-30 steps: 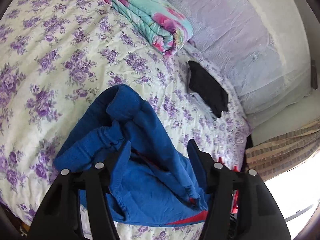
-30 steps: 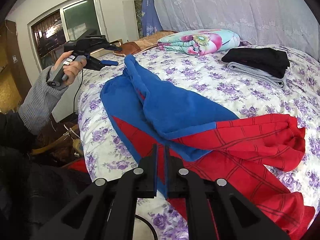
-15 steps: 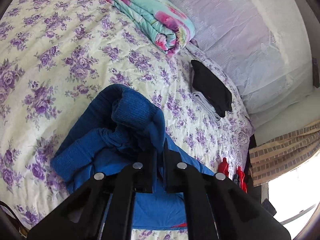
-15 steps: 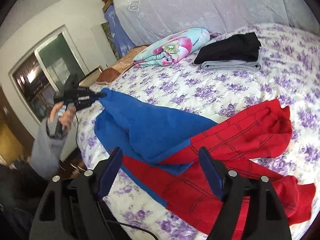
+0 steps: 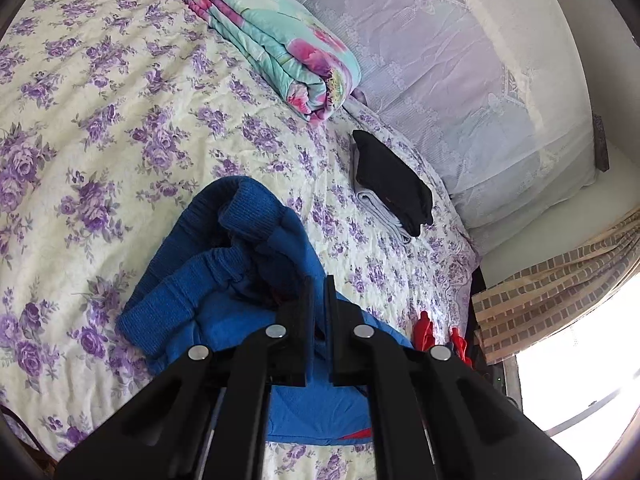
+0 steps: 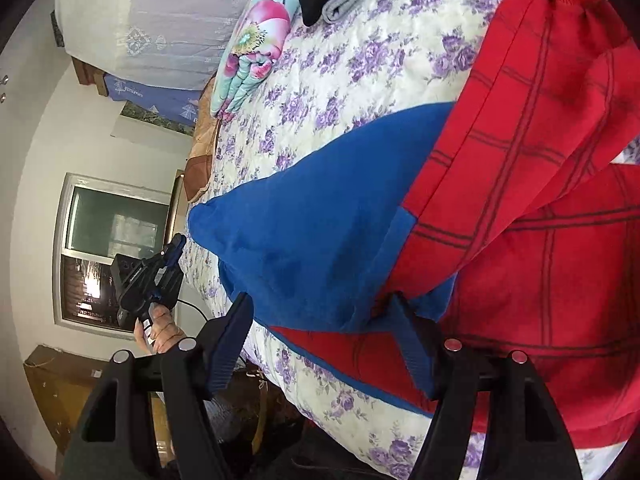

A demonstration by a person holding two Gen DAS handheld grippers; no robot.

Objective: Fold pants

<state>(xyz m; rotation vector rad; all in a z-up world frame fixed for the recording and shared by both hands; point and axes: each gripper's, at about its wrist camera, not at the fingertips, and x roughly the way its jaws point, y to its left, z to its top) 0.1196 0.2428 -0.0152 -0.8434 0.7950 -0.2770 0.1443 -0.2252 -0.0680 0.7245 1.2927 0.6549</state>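
pants bunched on bed | left tool clamped on blue waistband | right tool closing round blue-red fold, not pinching | tip: grab both layers, pull taut

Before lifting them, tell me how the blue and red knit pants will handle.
The blue and red knit pants look floppy: they lie in soft bunched folds. The left gripper pinches the ribbed waistband, so the legs would probably dangle. The thick knit seems unlikely to slip.

blue-and-red pants lie crumpled on the bed, blue waistband bunched.
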